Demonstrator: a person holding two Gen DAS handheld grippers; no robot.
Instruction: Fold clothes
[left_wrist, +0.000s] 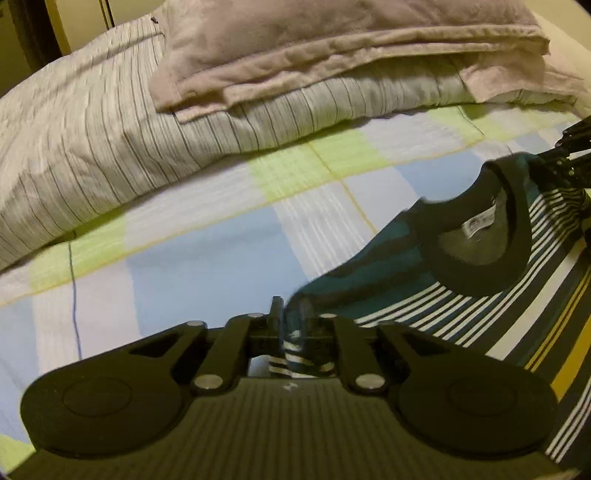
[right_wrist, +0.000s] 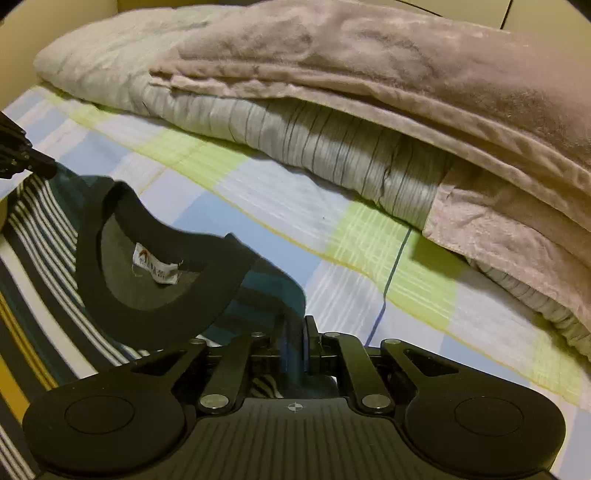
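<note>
A striped T-shirt in teal, white, black and yellow, with a black collar and a white label, hangs stretched between both grippers above the checked bedsheet. My left gripper is shut on the shirt's shoulder edge. My right gripper is shut on the other shoulder of the shirt, next to the collar. The right gripper also shows at the right edge of the left wrist view; the left gripper shows at the left edge of the right wrist view.
A folded grey striped quilt with a pinkish blanket on top lies across the far side of the bed, also in the right wrist view. A wall or cabinet stands behind.
</note>
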